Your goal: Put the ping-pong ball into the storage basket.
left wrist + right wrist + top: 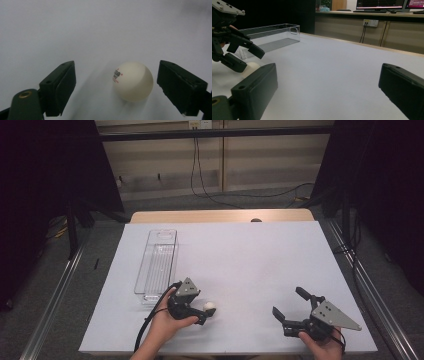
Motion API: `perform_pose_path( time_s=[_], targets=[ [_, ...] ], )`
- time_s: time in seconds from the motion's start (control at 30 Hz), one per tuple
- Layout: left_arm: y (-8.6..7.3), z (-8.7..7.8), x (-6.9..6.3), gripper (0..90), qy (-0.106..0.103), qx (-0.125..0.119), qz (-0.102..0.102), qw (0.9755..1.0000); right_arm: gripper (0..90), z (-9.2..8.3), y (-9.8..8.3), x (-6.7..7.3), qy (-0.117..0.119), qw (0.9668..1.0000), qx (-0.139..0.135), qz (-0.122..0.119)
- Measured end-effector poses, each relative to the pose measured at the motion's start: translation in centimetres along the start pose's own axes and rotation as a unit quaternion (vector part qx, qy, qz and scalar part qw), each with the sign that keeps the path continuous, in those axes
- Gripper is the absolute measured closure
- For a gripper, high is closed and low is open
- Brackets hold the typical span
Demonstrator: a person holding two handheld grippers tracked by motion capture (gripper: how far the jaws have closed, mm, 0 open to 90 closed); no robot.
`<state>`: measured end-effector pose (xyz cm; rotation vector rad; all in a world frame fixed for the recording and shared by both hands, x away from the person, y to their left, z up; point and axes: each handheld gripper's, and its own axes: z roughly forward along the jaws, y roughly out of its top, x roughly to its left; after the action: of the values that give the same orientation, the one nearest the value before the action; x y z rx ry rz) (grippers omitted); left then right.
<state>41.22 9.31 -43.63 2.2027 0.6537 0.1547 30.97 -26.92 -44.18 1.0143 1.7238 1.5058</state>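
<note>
The white worktop point(250, 270) carries a clear bin point(156, 265) at its left, lying lengthwise away from the person, and a white ball point(209, 306) just right of the bin's near end. The right gripper point(290, 307) rests near the right front corner, well apart from the ball, its jaws wide apart with nothing between them.

The left gripper point(206, 312) is low over the ball. In the left gripper view the ball point(132, 81) sits between the jaws but off-centre — close to the right-hand pad, a clear gap to the left-hand one — and neither pad touches it, so the jaws stand apart around it, not yet clamped.

The step in hand looks like grasping the ball, probably for the bin. To do it well, the person should shift the gripper slightly so the ball lies midway between the pads; otherwise the nearer pad would likely strike first and roll it away. The pads should meet the ball at its widest line, and the closing should be slow and gentle — a light, smooth ball squirts out easily.
</note>
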Motion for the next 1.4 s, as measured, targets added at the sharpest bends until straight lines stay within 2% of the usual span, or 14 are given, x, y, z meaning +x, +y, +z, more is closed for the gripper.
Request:
perform_pose_path(
  time_s=[0.17,0.3,0.37,0.57,0.67,0.7,0.77,0.83,0.87,1.07,1.13,1.23,1.3,1.4],
  targets=[
    [-0.10,0.23,-0.19,22.4,-0.006,-0.002,-0.001,1.0000,1.7,0.02,0.00,0.00,0.000,1.0000,0.000,0.001],
    [-0.10,0.33,-0.15,26.8,-0.017,0.006,0.007,0.9998,1.9,0.03,-0.02,-0.01,0.001,1.0000,0.001,-0.001],
    [-0.07,0.32,-0.23,27.6,-0.012,0.014,0.009,0.9998,1.9,0.04,0.00,0.00,0.000,1.0000,0.000,0.000],
    [-0.17,0.50,-0.27,32.4,-0.022,0.011,0.009,0.9997,2.0,0.02,0.00,0.00,0.000,1.0000,0.000,0.000],
    [-0.23,0.59,-0.35,33.2,-0.024,0.010,0.005,0.9996,2.1,0.01,-0.02,-0.02,0.000,1.0000,0.002,-0.002],
    [-0.15,0.46,-0.35,33.8,-0.022,0.021,0.010,0.9995,2.2,0.01,-0.03,0.00,0.001,1.0000,0.002,-0.002],
    [-0.15,0.50,-0.38,34.8,-0.021,0.024,0.013,0.9994,2.2,0.02,-0.02,-0.01,0.000,1.0000,0.002,-0.002],
    [-0.16,0.62,-0.41,36.1,-0.023,0.023,0.013,0.9994,2.2,0.02,-0.01,-0.02,0.001,1.0000,0.002,-0.002],
    [-0.27,0.77,-0.45,36.2,-0.024,0.014,0.009,0.9996,2.2,0.01,-0.01,-0.02,0.000,1.0000,0.002,-0.002],
    [-0.26,0.90,-0.42,39.5,-0.033,0.017,0.008,0.9993,2.2,0.01,-0.01,-0.03,0.001,1.0000,0.002,-0.002],
    [-0.22,0.83,-0.41,40.7,-0.033,0.025,0.008,0.9991,2.2,0.02,0.00,-0.02,0.001,1.0000,0.002,-0.001],
    [-0.23,0.93,-0.42,42.0,-0.033,0.022,0.008,0.9992,2.2,0.02,0.02,0.00,0.000,1.0000,0.001,-0.001],
    [-0.18,0.85,-0.53,42.8,-0.030,0.033,0.007,0.9990,2.2,0.02,0.02,0.00,0.000,1.0000,0.001,-0.001],
    [-0.26,1.03,-0.50,43.1,-0.035,0.028,0.007,0.9990,2.2,-0.02,0.03,-0.02,-0.001,1.0000,0.001,-0.001]
  ],
)
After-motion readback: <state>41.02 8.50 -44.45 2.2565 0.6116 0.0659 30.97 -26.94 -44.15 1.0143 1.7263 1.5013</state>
